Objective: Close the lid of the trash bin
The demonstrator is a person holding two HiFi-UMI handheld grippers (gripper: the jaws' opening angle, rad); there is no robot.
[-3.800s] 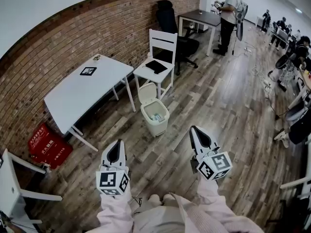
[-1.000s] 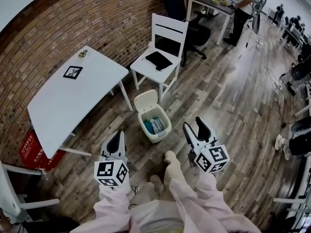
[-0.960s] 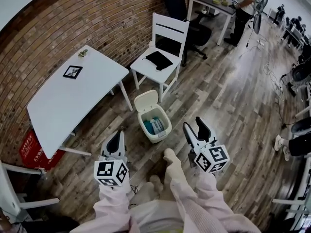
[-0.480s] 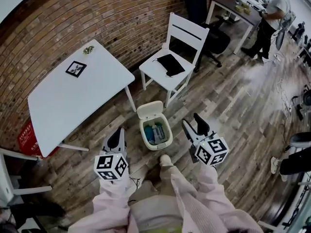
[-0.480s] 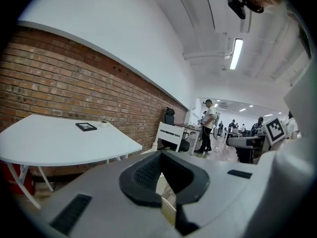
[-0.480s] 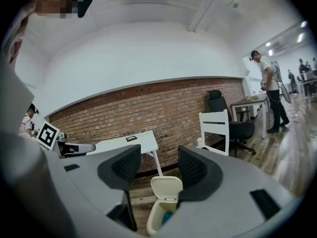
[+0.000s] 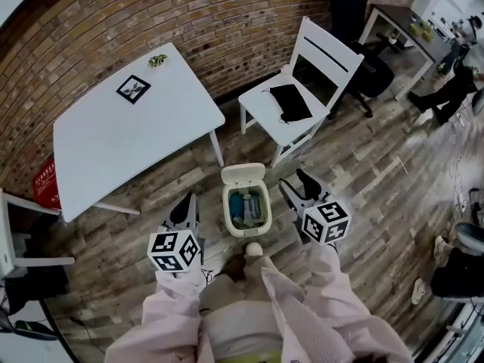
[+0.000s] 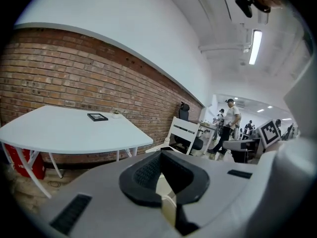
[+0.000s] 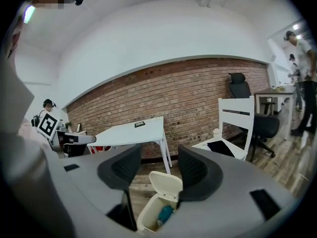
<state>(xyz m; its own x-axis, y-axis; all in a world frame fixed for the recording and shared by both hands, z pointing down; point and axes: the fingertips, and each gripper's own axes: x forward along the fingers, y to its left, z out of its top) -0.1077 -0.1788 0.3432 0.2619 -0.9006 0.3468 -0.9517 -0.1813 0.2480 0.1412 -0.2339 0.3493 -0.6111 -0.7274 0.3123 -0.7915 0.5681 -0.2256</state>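
Left gripper (image 7: 187,203) has its jaws pinched together on nothing; right gripper (image 7: 299,181) is spread wide, also empty; the trash bin (image 7: 226,212) sits on the floor between them with rubbish inside; its lid (image 7: 243,175) stands flipped up at the far edge; it looks like light hinged plastic, so I'd just nudge its top edge, no gripping needed; a white chair (image 7: 281,119) stands beyond.

Cream trash bin (image 7: 246,233) holding blue items (image 7: 237,203); white table (image 7: 128,142) and chair (image 7: 262,111); red-brown brick wall (image 7: 227,21)

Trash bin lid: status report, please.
Left gripper shut, right gripper open, both empty. Trash bin lid up, untouched. Nothing blocks it.
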